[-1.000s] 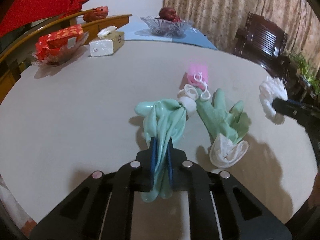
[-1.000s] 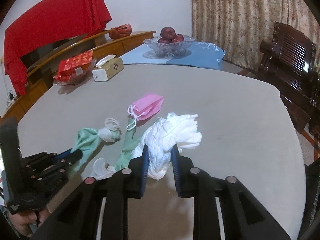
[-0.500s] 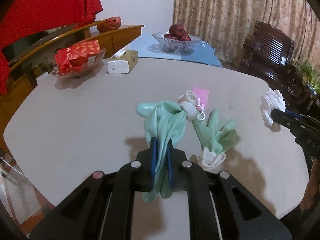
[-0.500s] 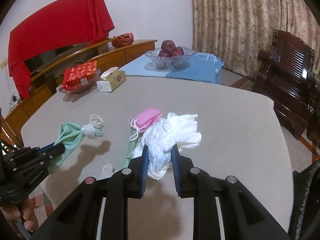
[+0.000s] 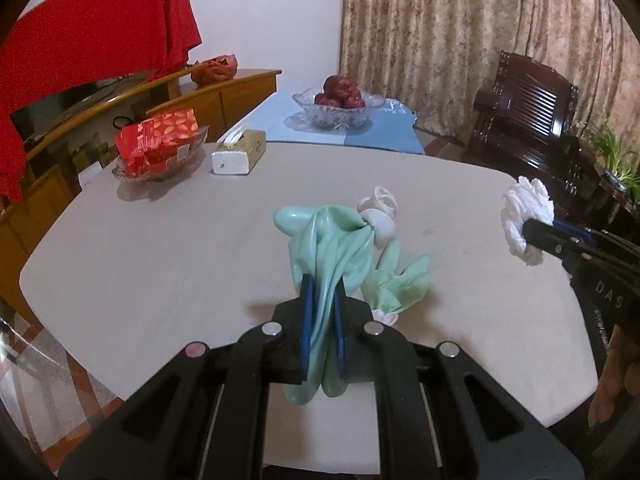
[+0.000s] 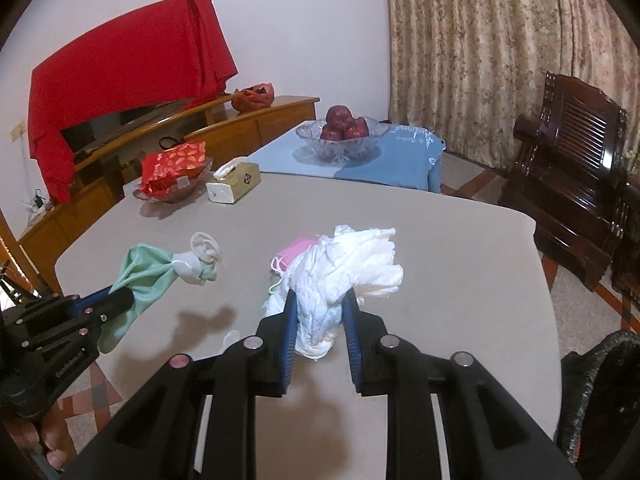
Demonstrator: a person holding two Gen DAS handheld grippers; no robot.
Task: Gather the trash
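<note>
The grey table [image 5: 168, 248] is my landmark, and everything I care about sits above it or on it. At its far edge stand a tray of red packets [image 5: 158, 148] and a tissue box [image 5: 240, 152], neither of them trash. Off the table's near right corner, low down, I see the dark rim of what looks like a black rubbish bag [image 6: 600, 384]; I judge that is where both loads should go.

My left gripper [image 5: 320, 322] is pinched tight on a green rubber glove [image 5: 324, 248], which hangs clear above the table with a white knotted cuff [image 5: 378, 216] dangling from its far end. My right gripper [image 6: 320, 316] is clamped on a wad of white tissue [image 6: 340, 272], also lifted off the table.

On the table, beneath the held glove, lies a second green glove [image 5: 400, 284], and beyond the tissue wad a pink face mask [image 6: 294, 250].

What worries me: the held glove is slick and gripped only through a few folds, so a quick swing towards the bag could slide it free. The tissue is loose and fluffy; a layer may tear away and drop. Reaching across, my two grippers could also collide over the table's near edge.
</note>
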